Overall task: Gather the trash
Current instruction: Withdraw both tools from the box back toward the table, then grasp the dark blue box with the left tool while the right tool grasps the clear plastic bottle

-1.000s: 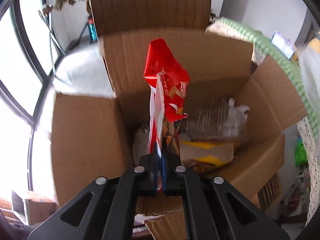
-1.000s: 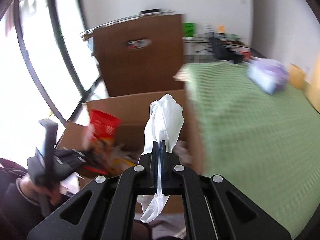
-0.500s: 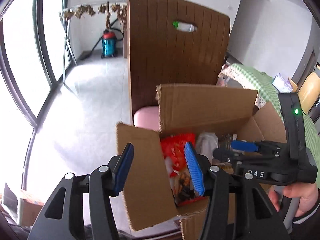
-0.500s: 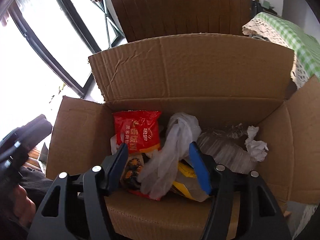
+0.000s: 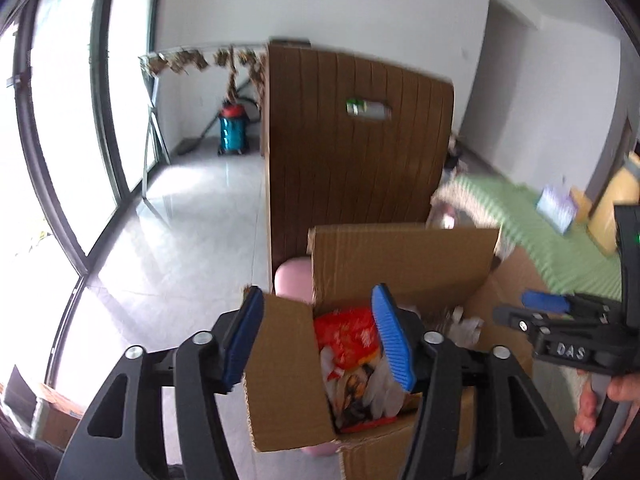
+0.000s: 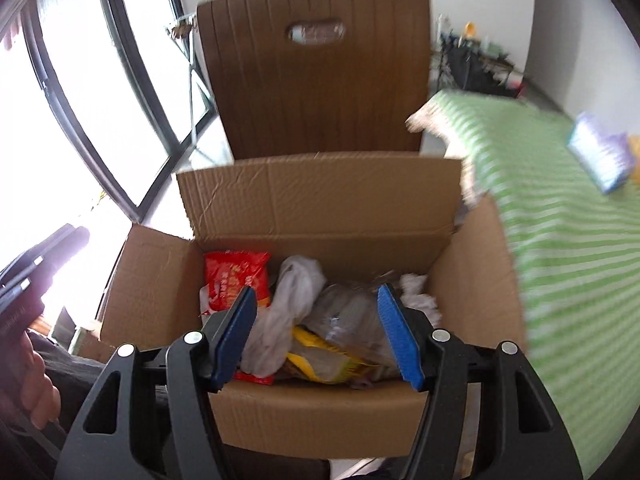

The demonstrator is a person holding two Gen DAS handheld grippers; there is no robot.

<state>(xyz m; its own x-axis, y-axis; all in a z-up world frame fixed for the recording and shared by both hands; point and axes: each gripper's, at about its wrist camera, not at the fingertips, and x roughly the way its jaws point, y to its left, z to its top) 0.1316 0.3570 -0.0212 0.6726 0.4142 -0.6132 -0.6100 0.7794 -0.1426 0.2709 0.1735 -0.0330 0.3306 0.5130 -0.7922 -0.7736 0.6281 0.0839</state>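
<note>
An open cardboard box (image 6: 320, 200) holds the trash. Inside lie a red snack bag (image 6: 234, 276), a white plastic bag (image 6: 296, 292), a clear plastic container (image 6: 348, 312), a yellow wrapper (image 6: 320, 356) and crumpled tissue (image 6: 416, 296). My right gripper (image 6: 316, 300) hangs open just above the box's near edge, with nothing pressed between its blue pads. My left gripper (image 5: 318, 312) is higher and further back over the box's left flap (image 5: 280, 376); its jaws are opening and hold nothing. In its view the red snack bag (image 5: 346, 332) shows inside the box, and the right gripper (image 5: 536, 308) at the right.
A brown slatted chair back (image 6: 320, 80) stands right behind the box. A table with a green checked cloth (image 6: 560, 220) and a tissue pack (image 6: 600, 156) is to the right. Tall windows run along the left. A pink stool (image 5: 292, 280) sits under the box, and a vacuum (image 5: 232, 128) stands far off.
Both grippers have opened. The left one has let go of the red snack bag, the right one of the white plastic bag; both now lie in the box. The left gripper has risen and drawn back.
</note>
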